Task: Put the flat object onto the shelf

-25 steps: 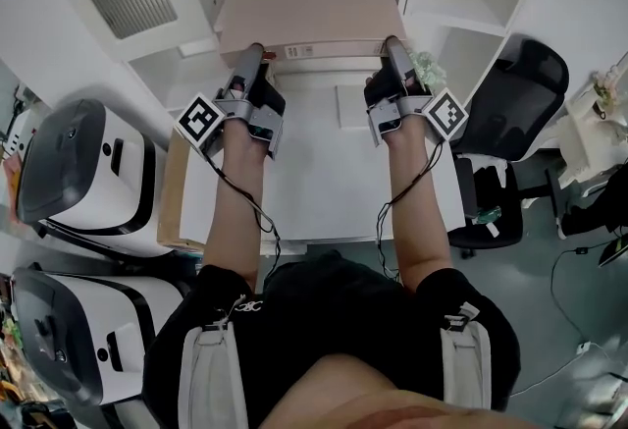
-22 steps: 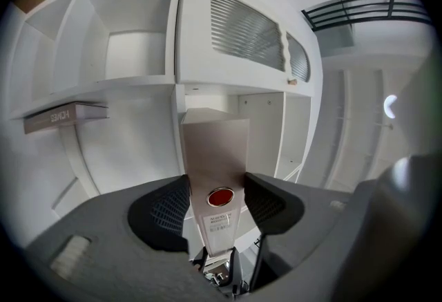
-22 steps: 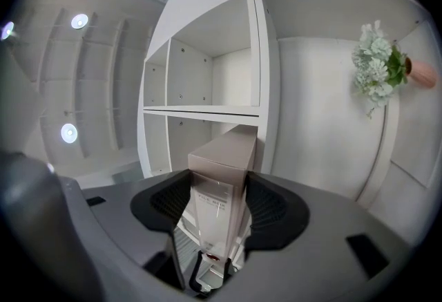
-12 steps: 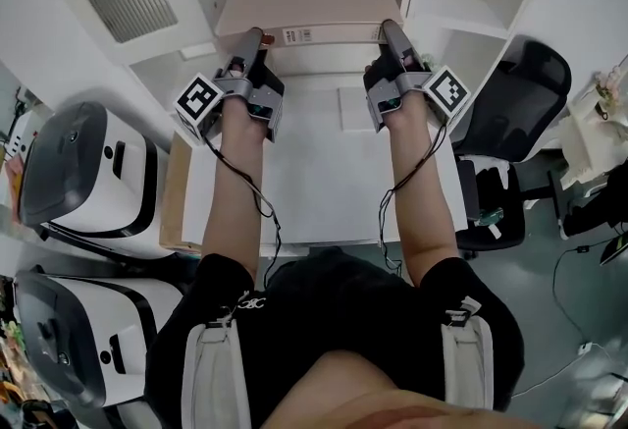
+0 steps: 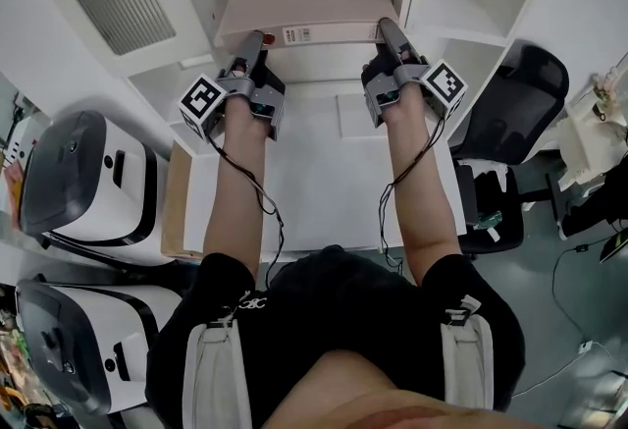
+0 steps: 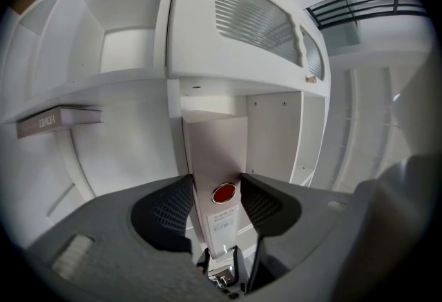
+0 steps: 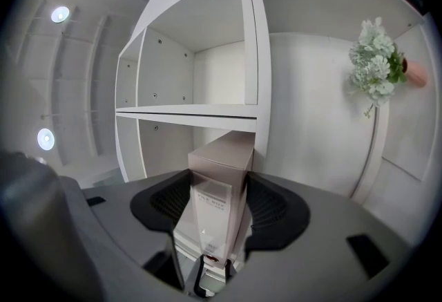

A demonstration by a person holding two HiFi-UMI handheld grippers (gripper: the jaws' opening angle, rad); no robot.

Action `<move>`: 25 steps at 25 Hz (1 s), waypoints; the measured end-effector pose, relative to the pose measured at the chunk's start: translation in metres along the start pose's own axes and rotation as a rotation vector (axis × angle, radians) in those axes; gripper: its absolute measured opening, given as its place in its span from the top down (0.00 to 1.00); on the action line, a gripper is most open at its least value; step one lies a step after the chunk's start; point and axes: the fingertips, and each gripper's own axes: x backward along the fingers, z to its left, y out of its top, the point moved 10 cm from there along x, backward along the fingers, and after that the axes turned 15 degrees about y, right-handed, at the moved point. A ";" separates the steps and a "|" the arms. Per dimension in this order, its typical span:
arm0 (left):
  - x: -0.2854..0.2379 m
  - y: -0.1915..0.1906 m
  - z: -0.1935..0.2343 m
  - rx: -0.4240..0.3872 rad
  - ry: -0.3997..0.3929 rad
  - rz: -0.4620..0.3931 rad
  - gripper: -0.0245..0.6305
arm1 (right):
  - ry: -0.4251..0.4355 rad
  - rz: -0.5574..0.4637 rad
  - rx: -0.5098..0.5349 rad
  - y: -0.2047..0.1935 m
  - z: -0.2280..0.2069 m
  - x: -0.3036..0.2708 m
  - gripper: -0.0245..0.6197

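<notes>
**Shelf unit** (image 5: 453, 20): white, fills the head view from 10 to 2 o'clock. Its centre compartment opens at 12 o'clock, straight ahead of the person.

**Bench** (image 5: 324, 172): white, under both forearms, with nothing on the part I can see.

**Flat box** (image 5: 304, 3): pale pink, lying level at 12 o'clock. Its far part is inside the centre compartment and its near edge juts out above the bench. I cannot tell whether its underside rests on the shelf board yet.

**Left gripper** (image 5: 255, 42): at 11 o'clock, on the box's near-left corner. The left gripper view shows the box edge upright between the ribbed pads, both pads touching it. The jaws are closing, which I read as a tightening squeeze.

**Right gripper** (image 5: 391, 32): at 1 o'clock, on the near-right corner. Its pads are clamped on the box edge.

**Why held this way (judgement):** 1 gripper per corner keeps a wide, thin box level and square to the opening, so it can slide in without catching a side wall.

**Red round sticker** (image 6: 224, 193): on the box's near edge, between the left pads, above a small printed label.
</notes>
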 end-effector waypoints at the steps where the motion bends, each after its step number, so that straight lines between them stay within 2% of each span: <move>1: -0.003 0.001 0.000 0.001 0.004 0.000 0.63 | 0.000 0.000 0.002 0.001 -0.001 -0.002 0.57; 4: -0.007 0.001 -0.001 0.000 0.011 -0.001 0.63 | 0.024 0.011 0.022 0.004 -0.006 -0.003 0.57; 9: -0.012 0.006 0.001 0.003 0.017 -0.024 0.64 | 0.068 0.091 0.096 0.005 -0.015 -0.007 0.59; 16: -0.023 0.004 0.002 -0.063 0.025 -0.019 0.65 | -0.009 0.066 0.135 0.009 -0.016 -0.010 0.62; 25: -0.033 0.007 0.004 -0.114 0.039 -0.031 0.67 | -0.046 0.098 0.223 0.010 -0.018 -0.013 0.68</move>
